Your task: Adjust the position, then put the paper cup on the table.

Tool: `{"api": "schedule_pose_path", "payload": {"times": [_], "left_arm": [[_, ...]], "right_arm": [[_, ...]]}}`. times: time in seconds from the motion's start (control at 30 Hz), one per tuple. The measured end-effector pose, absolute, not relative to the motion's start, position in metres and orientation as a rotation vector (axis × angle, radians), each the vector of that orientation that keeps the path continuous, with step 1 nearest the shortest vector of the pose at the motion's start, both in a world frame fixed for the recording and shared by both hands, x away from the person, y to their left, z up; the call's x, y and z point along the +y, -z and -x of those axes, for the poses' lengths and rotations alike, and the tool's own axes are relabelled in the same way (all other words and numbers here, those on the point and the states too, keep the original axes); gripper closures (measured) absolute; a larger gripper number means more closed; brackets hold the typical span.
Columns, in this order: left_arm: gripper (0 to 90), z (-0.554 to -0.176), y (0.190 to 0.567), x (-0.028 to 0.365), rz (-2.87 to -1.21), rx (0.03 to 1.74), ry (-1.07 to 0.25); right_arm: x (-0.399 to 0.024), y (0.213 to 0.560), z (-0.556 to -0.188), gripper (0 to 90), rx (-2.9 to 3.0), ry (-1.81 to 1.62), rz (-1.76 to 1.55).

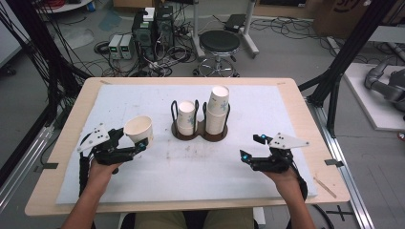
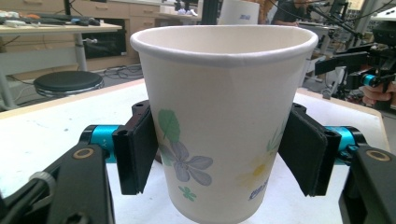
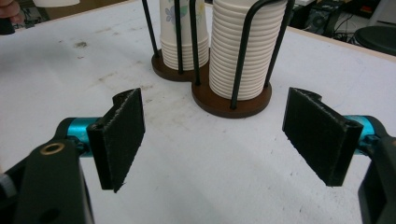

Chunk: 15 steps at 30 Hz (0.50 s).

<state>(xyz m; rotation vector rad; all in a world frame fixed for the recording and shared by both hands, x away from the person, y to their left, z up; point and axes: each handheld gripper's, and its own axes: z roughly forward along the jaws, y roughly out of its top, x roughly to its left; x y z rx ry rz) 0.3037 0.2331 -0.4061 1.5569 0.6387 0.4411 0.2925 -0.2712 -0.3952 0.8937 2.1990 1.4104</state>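
Left gripper (image 1: 136, 145) holding single white paper cup with flower print (image 1: 139, 130), black padded fingers (image 2: 135, 154) pressed on either side of cup wall about mid-height, cup upright, rim open. Lifted clear of white-covered worktop (image 1: 191, 167), left of dark round-based wire cup holder (image 1: 199, 132). In holder: shorter stack of matching paper cups (image 1: 186, 117) in left bay, taller stack (image 1: 218, 110) in right bay.

Right gripper (image 1: 253, 149) empty, fingers (image 3: 122, 135) spread wide, hovering right of and nearer the person than holder, aimed toward it.

Likely handling: cup very light, thin-walled, easily crushed or ovalled; rolled rim stiffest part. Best hold mid-wall or just below rim with gentle squeeze. Smooth coated paper may slip on pads if squeeze too light. Nested cups likely to cling together.
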Motion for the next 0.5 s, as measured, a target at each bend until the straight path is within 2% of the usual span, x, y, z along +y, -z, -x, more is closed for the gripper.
{"api": "schedule_pose_path", "payload": {"times": [0.5], "left_arm": [[32.2, -0.304, 0.409, 0.245, -1.535, 0.658, -0.503]], "right_arm": [[-0.27, 0.395, -0.292, 21.7, 2.197, -1.421, -0.882]]}}
